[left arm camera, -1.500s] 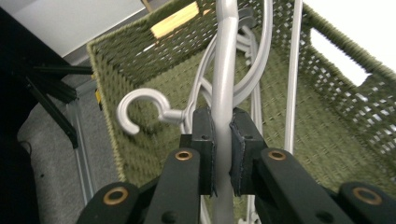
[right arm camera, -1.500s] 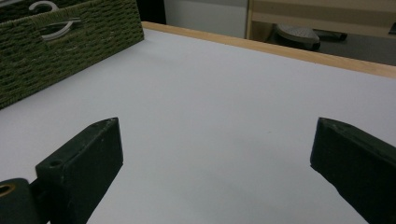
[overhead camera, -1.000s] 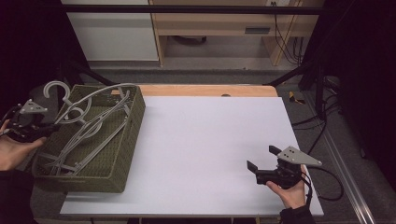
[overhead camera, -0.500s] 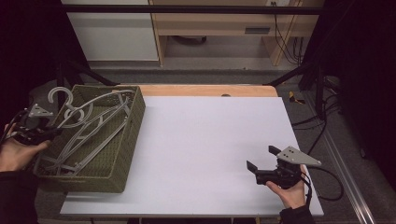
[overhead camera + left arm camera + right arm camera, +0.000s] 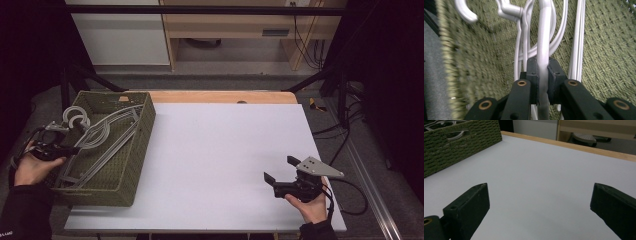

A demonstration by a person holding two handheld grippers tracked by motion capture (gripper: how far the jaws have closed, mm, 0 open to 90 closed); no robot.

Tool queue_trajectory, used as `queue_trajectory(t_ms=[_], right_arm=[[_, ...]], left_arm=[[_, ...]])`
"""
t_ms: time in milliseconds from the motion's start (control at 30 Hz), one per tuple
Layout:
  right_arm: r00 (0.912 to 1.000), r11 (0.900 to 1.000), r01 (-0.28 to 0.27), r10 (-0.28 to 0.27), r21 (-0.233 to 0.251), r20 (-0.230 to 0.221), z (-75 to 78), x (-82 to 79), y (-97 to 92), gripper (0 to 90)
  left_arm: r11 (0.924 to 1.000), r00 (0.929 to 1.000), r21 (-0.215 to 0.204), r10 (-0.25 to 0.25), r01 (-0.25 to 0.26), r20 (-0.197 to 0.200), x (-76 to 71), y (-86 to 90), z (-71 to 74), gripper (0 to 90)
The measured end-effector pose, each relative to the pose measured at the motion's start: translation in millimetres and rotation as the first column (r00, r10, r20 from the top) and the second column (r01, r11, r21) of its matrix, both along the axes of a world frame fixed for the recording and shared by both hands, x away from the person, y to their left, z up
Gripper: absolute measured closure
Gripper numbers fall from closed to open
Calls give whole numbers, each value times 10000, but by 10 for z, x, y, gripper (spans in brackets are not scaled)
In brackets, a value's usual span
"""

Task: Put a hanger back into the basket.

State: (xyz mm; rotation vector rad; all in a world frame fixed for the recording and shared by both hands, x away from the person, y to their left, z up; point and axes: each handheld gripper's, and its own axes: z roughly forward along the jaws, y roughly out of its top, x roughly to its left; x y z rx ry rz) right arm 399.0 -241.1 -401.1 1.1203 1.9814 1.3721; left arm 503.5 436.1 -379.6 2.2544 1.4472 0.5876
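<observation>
The left gripper (image 5: 542,82) has sunk since a second ago and now sits low inside the green woven basket (image 5: 137,150), its jaws clamped on the bar of a white plastic hanger (image 5: 543,50) that runs straight out from between its pads, with the other hangers (image 5: 575,37) lying just beside it. That descent suggests the hanger is being laid down among them and not yet let go. The right gripper (image 5: 539,207) rests unmoved, jaws wide apart, holding nothing above the white table (image 5: 544,170).

White table (image 5: 220,150), wooden shelving (image 5: 225,30) behind
</observation>
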Motion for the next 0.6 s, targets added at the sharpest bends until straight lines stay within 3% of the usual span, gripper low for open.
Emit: queue_trajectory(t_ms=[167, 333, 500, 600], right_arm=[[10000, 10000, -58, 58, -51, -17, -6, 6, 11, 27], [10000, 9999, -82, 82, -112, 26, -4, 3, 2, 27], [10000, 10000, 2, -2, -5, 6, 4, -6, -5, 27], [10000, 10000, -2, 2, -14, 4, 3, -4, -2, 27]], left_arm=[[9997, 9997, -129, 191, -193, -123, 20, 14, -27, 809], [9994, 9995, 180, 292, -289, -132, 39, -27, -68, 686], [9991, 9986, 222, 340, -349, 398, -28, -13, 16, 627], [9995, 9945, 79, 284, -293, 1006, -105, -12, 126, 603]])
